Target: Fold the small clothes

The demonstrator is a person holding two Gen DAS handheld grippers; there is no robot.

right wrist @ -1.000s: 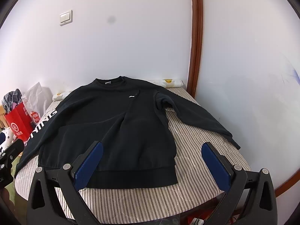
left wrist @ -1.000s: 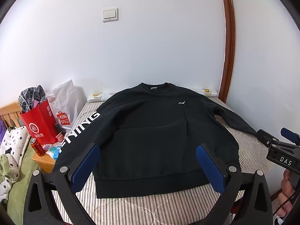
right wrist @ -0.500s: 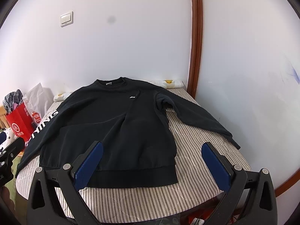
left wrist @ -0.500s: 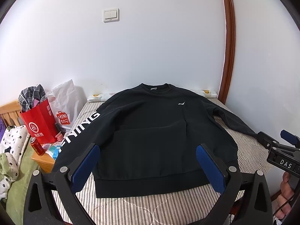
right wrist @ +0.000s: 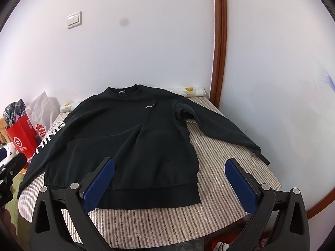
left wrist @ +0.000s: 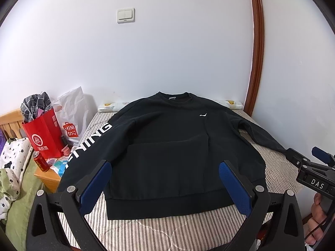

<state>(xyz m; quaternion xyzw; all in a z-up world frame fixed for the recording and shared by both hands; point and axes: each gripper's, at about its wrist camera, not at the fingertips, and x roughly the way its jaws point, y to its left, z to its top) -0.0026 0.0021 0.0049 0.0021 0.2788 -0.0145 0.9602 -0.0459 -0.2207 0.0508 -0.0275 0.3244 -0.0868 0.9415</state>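
Both the left claw [left wrist: 163,172] and right claw [right wrist: 169,171] gaped wide, empty; risk — the sweatshirt [left wrist: 167,144] bunching; its right sleeve [right wrist: 219,128] lay near the bed [right wrist: 230,198] edge.

Left gripper [left wrist: 164,177]: wide open, blue-padded fingers [left wrist: 95,185] spread across the lower part of its own view, one at lower left, one at lower right, nothing between them, black frame filling the bottom edge. Also visible as a dark edge at far left of the right wrist view [right wrist: 9,173]. Right gripper [right wrist: 169,176]: likewise parted wide, blue pads [right wrist: 240,185] angled outward at lower left and lower right, empty gap between. Seen again at far right of the left wrist view [left wrist: 307,163], level with the left one. Right hand [left wrist: 316,221] wrapped round its handle at lower right edge.
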